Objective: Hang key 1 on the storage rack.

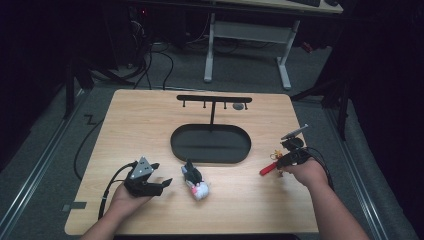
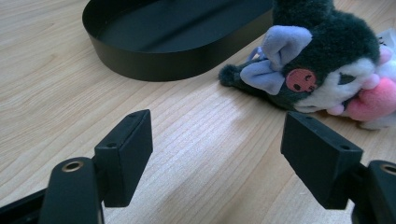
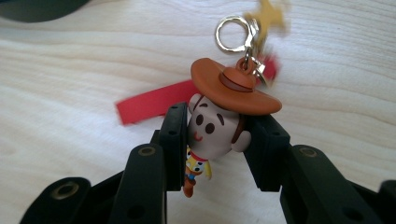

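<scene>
Two grippers work over a pale wooden bench. On the person's right, the right gripper has its fingers pinching a small cowboy figure by the head, one pad on each side of the face. The figure wears a wide brown hat, and its small yellow body hangs down between the fingers. A silver ring and a gold star charm are clipped to the top of the hat, and a red strap trails off behind the figure, over the wood. In the high view the same gripper sits near the right edge of the bench, with the red strap sticking out toward the middle.

On the person's left, the left gripper rests low at the near side of the bench with its fingers spread wide and nothing between them. Just beyond its fingers lies a plush toy, dark with a white face, purple ears and a pink patch, lying on its side on the wood. In the high view that plush toy is between the two hands, just in front of a black oval tray. From the far side of the tray rises a thin black stand with a crossbar and small hooks.
</scene>
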Available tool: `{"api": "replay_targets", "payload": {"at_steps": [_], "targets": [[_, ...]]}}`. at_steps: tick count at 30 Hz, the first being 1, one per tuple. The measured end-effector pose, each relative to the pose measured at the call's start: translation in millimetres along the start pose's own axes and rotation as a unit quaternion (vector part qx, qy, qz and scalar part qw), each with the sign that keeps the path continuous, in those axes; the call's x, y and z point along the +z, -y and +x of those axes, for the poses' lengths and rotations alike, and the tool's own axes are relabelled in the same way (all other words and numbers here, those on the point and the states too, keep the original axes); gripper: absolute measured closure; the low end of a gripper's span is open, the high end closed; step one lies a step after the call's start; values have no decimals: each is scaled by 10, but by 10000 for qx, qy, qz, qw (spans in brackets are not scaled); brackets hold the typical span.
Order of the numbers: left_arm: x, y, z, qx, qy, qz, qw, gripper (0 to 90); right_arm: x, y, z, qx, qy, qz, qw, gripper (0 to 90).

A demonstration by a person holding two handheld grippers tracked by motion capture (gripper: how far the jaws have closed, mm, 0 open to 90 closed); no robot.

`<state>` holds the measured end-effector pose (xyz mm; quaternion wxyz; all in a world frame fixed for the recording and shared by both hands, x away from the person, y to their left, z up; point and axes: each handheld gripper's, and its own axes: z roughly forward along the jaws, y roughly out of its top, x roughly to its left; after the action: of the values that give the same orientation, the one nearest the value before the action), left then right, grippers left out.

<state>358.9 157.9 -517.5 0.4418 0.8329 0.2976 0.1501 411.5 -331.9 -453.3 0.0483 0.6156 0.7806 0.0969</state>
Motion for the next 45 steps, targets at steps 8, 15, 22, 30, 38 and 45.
{"api": "replay_targets", "payload": {"at_steps": [8, 15, 22, 30, 38, 45], "targets": [[-2, 0, -1, 8, 24, 17, 10000, 256, -255, 36, 182, -298, 69, 3, 9995, 630], [-9, 1, -2, -1, 38, -3, 10000, 259, -482, 12, 304, -507, 86, 44, 9987, 630], [-6, 3, 0, 1, 53, 20, 10000, 261, -683, -51, 431, -666, 166, 73, 9976, 630], [-8, 1, -2, 6, 78, -15, 10000, 266, -963, -161, 592, -875, 256, 48, 9958, 631], [-7, 2, -6, 28, 92, -2, 10000, 268, -1163, -290, 710, -990, 201, -34, 9949, 631], [-5, 2, -5, 34, 110, 20, 9999, 270, -1199, -398, 783, -1115, 174, -29, 9936, 631]]}}
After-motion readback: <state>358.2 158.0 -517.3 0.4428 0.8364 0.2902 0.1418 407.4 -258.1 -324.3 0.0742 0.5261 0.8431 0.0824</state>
